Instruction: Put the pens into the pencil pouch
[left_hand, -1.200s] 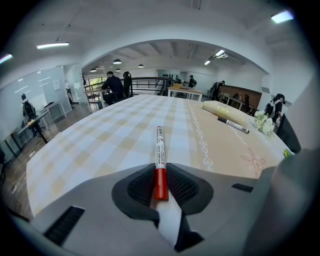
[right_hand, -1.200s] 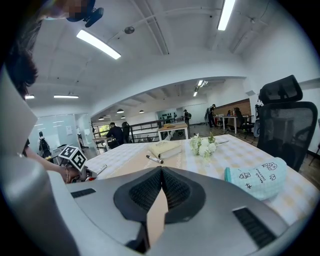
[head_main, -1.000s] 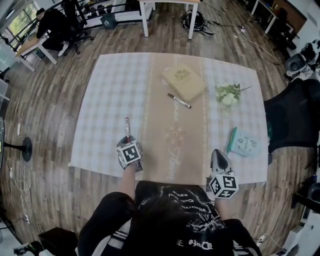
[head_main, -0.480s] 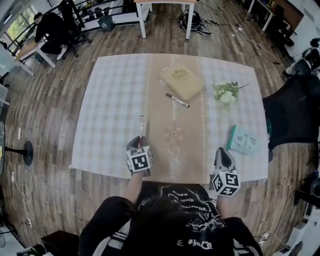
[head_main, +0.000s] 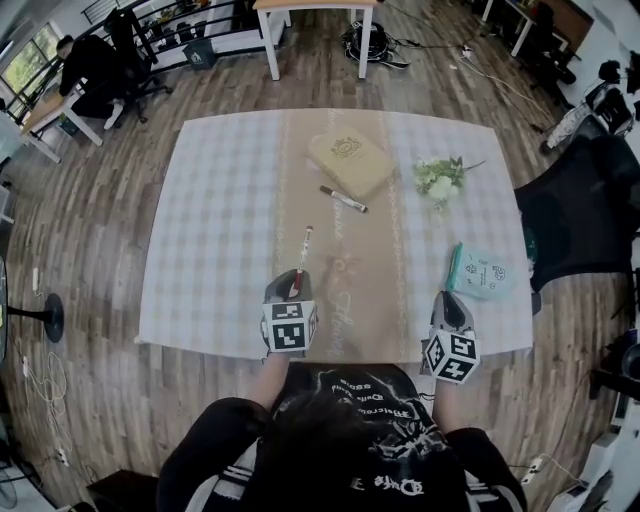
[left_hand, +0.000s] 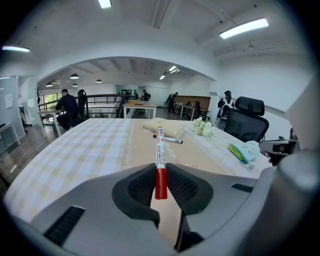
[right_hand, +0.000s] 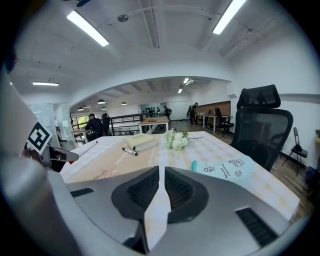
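Two claws at near table edge (head_main: 200, 338): left claw (head_main: 295, 284) tight on pen (head_main: 304, 250), right claw (head_main: 450, 302) just opening, empty.

The tablecloth (head_main: 220, 220) has pale grey-and-white checks, with a beige runner (head_main: 355, 250) in the middle. The pen (left_hand: 160, 150) is white with a red cap, the pouch (head_main: 485, 275) mint green with small drawings, the book (head_main: 350, 160) cream, the flowers (head_main: 438, 185) white.

On the table (head_main: 220, 220): book (head_main: 347, 160) behind pen (head_main: 343, 198); flowers (head_main: 436, 182) right; pouch (head_main: 482, 273) nearer.
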